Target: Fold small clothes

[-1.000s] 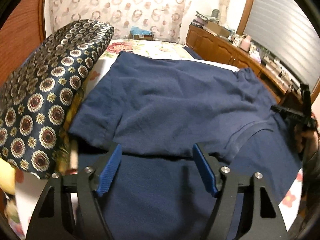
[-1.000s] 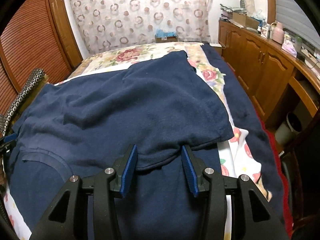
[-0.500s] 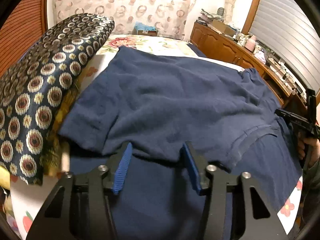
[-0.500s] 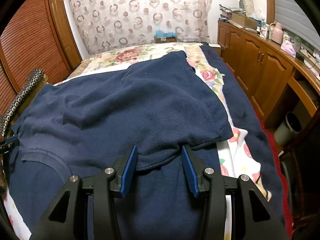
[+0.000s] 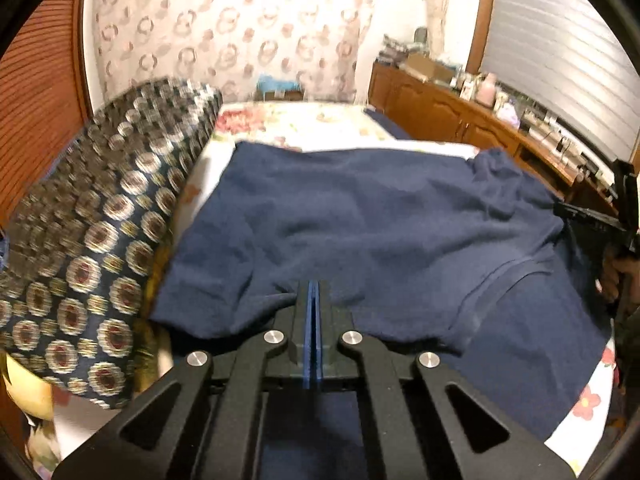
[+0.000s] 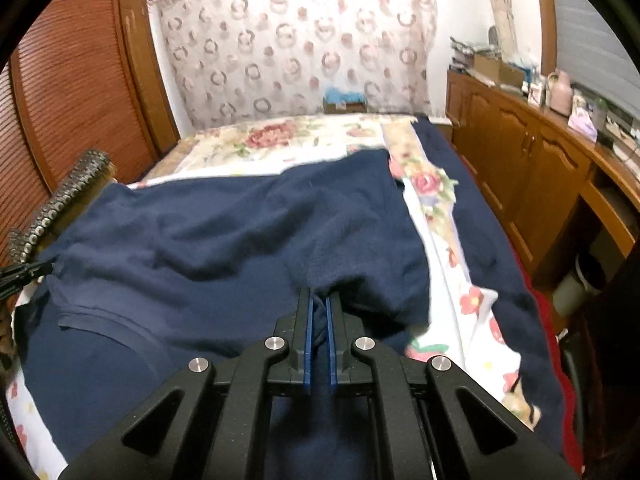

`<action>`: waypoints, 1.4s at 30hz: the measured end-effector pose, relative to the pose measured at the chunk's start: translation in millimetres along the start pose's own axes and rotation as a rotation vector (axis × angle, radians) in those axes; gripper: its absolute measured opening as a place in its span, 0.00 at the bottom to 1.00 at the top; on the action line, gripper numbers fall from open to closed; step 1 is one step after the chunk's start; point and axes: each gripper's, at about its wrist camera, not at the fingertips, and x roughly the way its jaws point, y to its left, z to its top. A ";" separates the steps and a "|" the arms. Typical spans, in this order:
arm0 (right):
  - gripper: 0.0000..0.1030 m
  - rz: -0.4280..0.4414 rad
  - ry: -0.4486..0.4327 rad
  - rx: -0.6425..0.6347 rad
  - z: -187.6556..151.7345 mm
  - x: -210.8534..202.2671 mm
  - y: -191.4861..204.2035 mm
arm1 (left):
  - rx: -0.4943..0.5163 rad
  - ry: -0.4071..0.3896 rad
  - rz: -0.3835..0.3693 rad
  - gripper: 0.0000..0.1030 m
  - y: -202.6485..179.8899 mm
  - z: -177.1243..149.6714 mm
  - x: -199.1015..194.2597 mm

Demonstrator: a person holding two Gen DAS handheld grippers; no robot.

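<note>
A navy blue T-shirt (image 5: 368,224) lies spread on the bed, its collar toward the near edge; it also shows in the right wrist view (image 6: 224,240). My left gripper (image 5: 313,292) is shut on the shirt's near edge by one sleeve. My right gripper (image 6: 319,304) is shut on a bunch of the shirt's near edge by the other sleeve. The right gripper shows at the far right of the left wrist view (image 5: 600,220).
A patterned dark cushion (image 5: 92,240) lies along the left of the shirt. The bed has a floral sheet (image 6: 304,140) and a navy blanket (image 6: 496,248) on the right. Wooden cabinets (image 6: 532,168) stand along the right side.
Both grippers have closed on the shirt's near edge; a second ago both were open around it. The fabric is now bunched at the right gripper.
</note>
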 end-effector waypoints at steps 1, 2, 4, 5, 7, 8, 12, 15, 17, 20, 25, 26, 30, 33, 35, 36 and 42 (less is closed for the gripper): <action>0.05 0.006 -0.013 -0.005 0.4 -4.6 1.2 | 0.001 -0.016 -0.001 0.02 0.7 1.5 -5.9; 0.05 0.005 -0.017 -0.011 0.4 -7.6 2.2 | 0.002 -0.027 -0.004 0.02 1.7 3.0 -10.2; 0.05 0.013 -0.032 -0.015 0.7 -14.4 3.6 | 0.003 -0.047 -0.003 0.01 2.1 4.4 -18.1; 0.05 0.014 -0.039 -0.016 0.7 -17.8 4.3 | 0.003 -0.066 -0.007 0.01 1.7 5.4 -25.0; 0.05 0.024 -0.059 -0.012 0.2 -25.9 5.5 | 0.005 -0.087 -0.011 0.01 0.5 6.7 -33.6; 0.05 0.032 -0.064 -0.012 0.3 -29.5 6.2 | 0.005 -0.101 -0.013 0.01 -0.5 7.4 -37.9; 0.05 0.022 -0.074 -0.023 -5.9 -33.8 10.4 | 0.005 -0.145 -0.021 0.01 0.6 8.4 -54.8; 0.05 0.021 -0.075 -0.025 -8.9 -32.3 9.7 | -0.002 -0.162 -0.024 0.01 1.4 8.8 -61.4; 0.05 0.027 -0.086 -0.025 -9.1 -35.7 11.1 | -0.005 -0.169 -0.023 0.01 2.8 6.4 -65.2; 0.05 0.006 -0.084 -0.041 -6.9 -38.0 15.3 | -0.009 -0.168 -0.020 0.01 6.2 3.6 -66.3; 0.10 -0.004 -0.026 -0.034 -2.3 -16.2 5.4 | -0.014 -0.154 -0.027 0.01 5.1 -2.6 -61.6; 0.11 -0.001 -0.015 -0.020 -1.2 -11.1 2.9 | -0.013 -0.148 -0.029 0.01 4.5 -3.1 -59.4; 0.16 -0.007 0.012 0.002 5.6 5.4 -0.8 | -0.007 -0.133 -0.023 0.01 2.0 -5.4 -52.9; 0.21 -0.017 0.030 0.010 15.3 14.6 0.9 | -0.003 -0.130 -0.021 0.01 -0.4 -5.1 -51.0; 0.22 -0.028 0.026 0.012 21.2 16.0 2.0 | 0.000 -0.131 -0.021 0.01 -2.0 -4.4 -50.9; 0.23 -0.036 0.022 0.014 25.1 14.9 3.2 | 0.002 -0.131 -0.021 0.01 -3.3 -4.6 -51.3; 0.05 -0.029 -0.012 0.030 33.9 13.6 5.5 | 0.008 -0.132 -0.016 0.01 -3.3 -4.8 -50.7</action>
